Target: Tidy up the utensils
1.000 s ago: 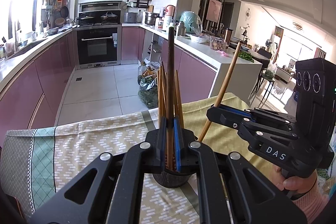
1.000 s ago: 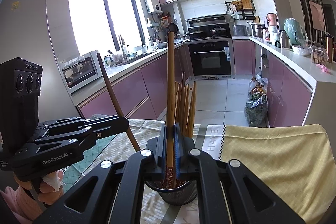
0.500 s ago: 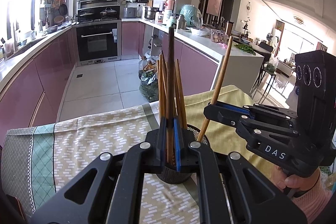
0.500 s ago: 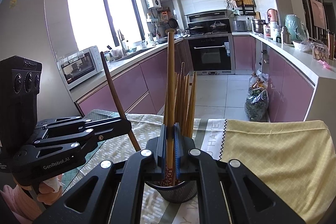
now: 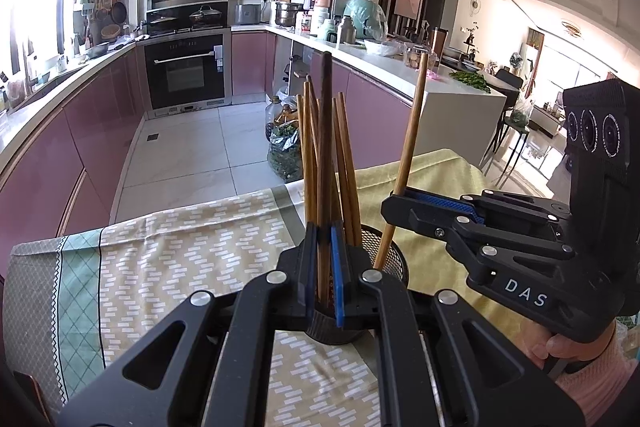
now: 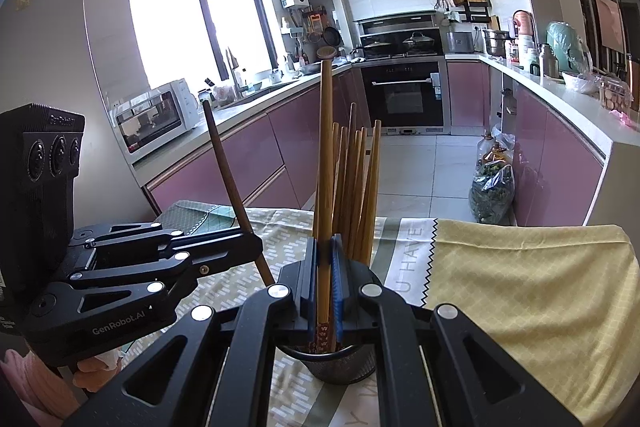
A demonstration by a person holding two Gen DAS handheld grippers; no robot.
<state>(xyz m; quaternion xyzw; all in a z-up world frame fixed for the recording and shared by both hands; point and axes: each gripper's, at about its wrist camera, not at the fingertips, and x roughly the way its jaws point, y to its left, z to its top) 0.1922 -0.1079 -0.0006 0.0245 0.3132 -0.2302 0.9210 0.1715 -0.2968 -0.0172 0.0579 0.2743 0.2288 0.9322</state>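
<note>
A black mesh holder (image 5: 394, 261) (image 6: 344, 359) stands on the tablecloth with several wooden chopsticks (image 5: 344, 171) (image 6: 360, 187) upright in it. My left gripper (image 5: 323, 267) is shut on a dark chopstick (image 5: 325, 131), upright over the holder; it also shows in the right wrist view (image 6: 252, 247) with the chopstick (image 6: 226, 171) tilted. My right gripper (image 6: 325, 275) is shut on a light chopstick (image 6: 326, 147) whose patterned end is inside the holder; in the left wrist view (image 5: 394, 205) that chopstick (image 5: 410, 143) leans into the holder.
A yellow and green patterned tablecloth (image 5: 180, 247) (image 6: 520, 287) covers the table. Beyond its far edge lie the kitchen floor, pink cabinets (image 5: 60, 155), an oven (image 6: 404, 95) and a bag of greens (image 6: 492, 191).
Both grippers have lowered a little, so both held chopsticks sit deeper toward the holder. The holder shows more clearly beneath the fingers.
</note>
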